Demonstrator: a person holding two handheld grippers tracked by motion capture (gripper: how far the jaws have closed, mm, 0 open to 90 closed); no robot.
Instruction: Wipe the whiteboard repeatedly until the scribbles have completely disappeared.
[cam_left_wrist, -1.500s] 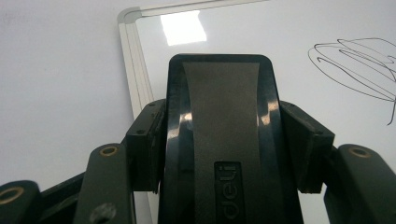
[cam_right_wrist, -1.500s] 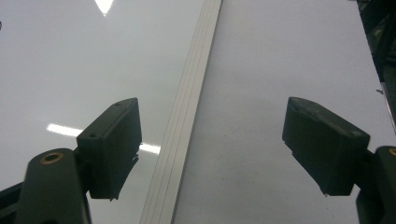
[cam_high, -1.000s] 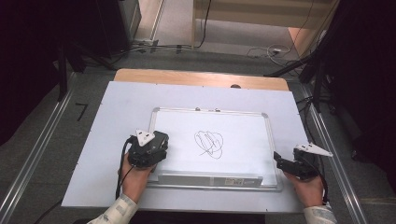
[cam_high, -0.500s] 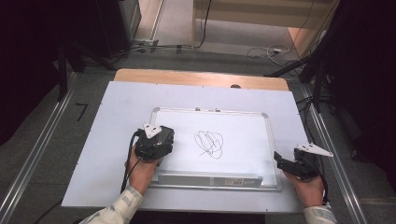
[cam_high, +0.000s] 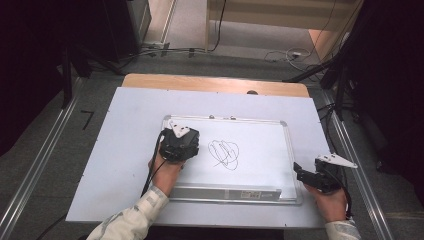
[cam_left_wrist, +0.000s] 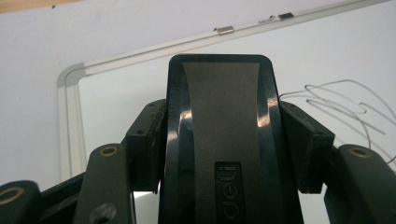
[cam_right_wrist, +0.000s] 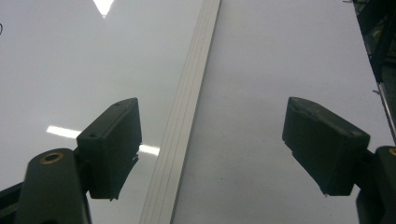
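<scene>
Left hand-held gripper (cam_left_wrist: 224, 140) clamped on black eraser (cam_left_wrist: 219, 121), "deli" embossed on its back. Eraser over whiteboard (cam_high: 260, 150), black scribble (cam_high: 224, 153) just right of it, board frame ahead. Right hand-held gripper (cam_right_wrist: 210, 149) gaping, empty, straddling whiteboard's right frame edge (cam_right_wrist: 187, 121); bare white bench (cam_high: 125, 130) beyond.

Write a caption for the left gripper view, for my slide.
Left gripper clamping a black whiteboard eraser over the whiteboard, beside a scribble.
</scene>
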